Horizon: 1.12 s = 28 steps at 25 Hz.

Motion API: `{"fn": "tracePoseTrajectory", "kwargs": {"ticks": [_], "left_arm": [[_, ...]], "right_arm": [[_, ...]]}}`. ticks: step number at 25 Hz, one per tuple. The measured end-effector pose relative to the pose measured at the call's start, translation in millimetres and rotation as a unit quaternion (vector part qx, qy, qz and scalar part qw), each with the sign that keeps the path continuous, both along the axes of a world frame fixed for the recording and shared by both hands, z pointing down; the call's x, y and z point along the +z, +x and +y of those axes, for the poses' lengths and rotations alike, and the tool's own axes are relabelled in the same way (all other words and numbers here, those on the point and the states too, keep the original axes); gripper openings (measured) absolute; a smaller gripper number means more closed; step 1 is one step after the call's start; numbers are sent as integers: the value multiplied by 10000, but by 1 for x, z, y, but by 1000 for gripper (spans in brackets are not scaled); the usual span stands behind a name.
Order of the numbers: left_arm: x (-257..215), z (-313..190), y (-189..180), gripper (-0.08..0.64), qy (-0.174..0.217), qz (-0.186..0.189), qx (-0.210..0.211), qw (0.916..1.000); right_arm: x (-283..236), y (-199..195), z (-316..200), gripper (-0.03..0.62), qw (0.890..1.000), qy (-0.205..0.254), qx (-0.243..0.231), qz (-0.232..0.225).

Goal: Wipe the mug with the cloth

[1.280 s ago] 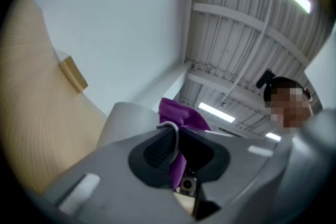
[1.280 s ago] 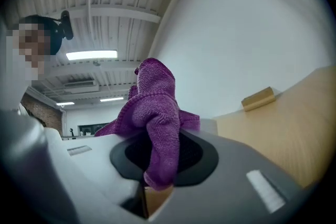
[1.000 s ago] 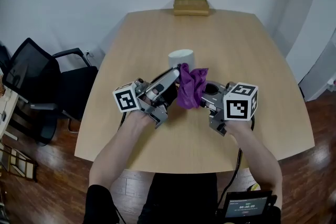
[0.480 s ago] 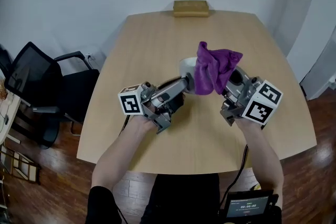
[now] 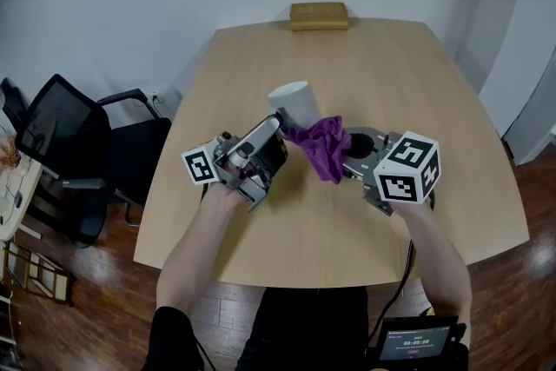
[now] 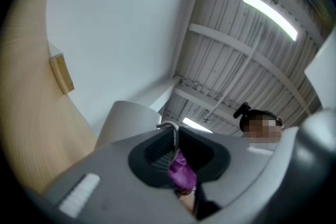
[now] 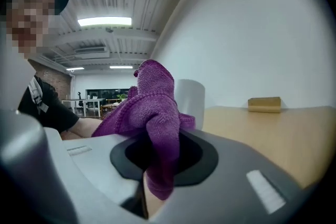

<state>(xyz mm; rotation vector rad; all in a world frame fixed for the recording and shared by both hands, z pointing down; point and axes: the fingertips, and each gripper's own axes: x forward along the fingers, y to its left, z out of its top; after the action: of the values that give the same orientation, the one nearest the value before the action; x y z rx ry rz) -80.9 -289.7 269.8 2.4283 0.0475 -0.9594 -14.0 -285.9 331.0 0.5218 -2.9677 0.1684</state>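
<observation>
My left gripper holds a white mug up over the wooden table, tilted, with the jaws shut on its edge. In the left gripper view the mug rises just past the jaws of the left gripper, and a bit of purple cloth shows below them. My right gripper is shut on the purple cloth, which hangs bunched just below and right of the mug, touching or nearly touching it. In the right gripper view the cloth fills the right gripper, with the mug behind.
A wooden block lies at the table's far edge, also visible as a wooden block in the right gripper view. A black office chair stands left of the table. A small screen sits at the person's waist.
The right gripper swung the cloth up over the mug and brought it back down below it. The left gripper shifted slightly left and the mug now tilts up higher.
</observation>
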Motion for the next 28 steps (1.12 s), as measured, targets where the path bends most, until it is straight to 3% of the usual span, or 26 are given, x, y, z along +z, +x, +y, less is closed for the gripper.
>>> {"fn": "tracePoseTrajectory", "kwargs": {"ticks": [2,5,7,9,11,17,20,21,23,26,28], "left_arm": [[-1,4,-2,55,75,42,102,9999],[0,19,25,55,376,-191,386,9984],[-2,30,40,55,594,-420,573,9957],[-3,39,45,55,723,-560,677,9935],[-5,43,45,57,768,-524,699,9932],[-24,36,6,55,903,48,452,9949],[-30,34,-13,55,1005,315,421,9935],[-31,36,-17,55,1045,390,454,9927],[-32,41,-18,55,1116,398,535,9915],[-25,47,-1,55,1151,115,745,9905],[-18,55,17,57,1230,-165,943,9878]], "right_arm": [[-30,16,-3,75,9972,172,158,-708],[-83,58,-2,75,9746,741,396,-2073],[-102,68,2,75,9639,1113,486,-2370],[-103,58,6,75,9659,1234,449,-2233],[-90,39,8,75,9751,1171,344,-1851],[-42,4,14,74,9939,697,-224,-823],[-14,1,5,75,9984,553,-125,-12],[-16,5,1,75,9984,561,-16,-28],[-45,20,1,75,9950,631,149,-760],[-105,50,12,74,9692,1123,260,-2175],[-120,57,18,75,9587,1435,310,-2438]]}}
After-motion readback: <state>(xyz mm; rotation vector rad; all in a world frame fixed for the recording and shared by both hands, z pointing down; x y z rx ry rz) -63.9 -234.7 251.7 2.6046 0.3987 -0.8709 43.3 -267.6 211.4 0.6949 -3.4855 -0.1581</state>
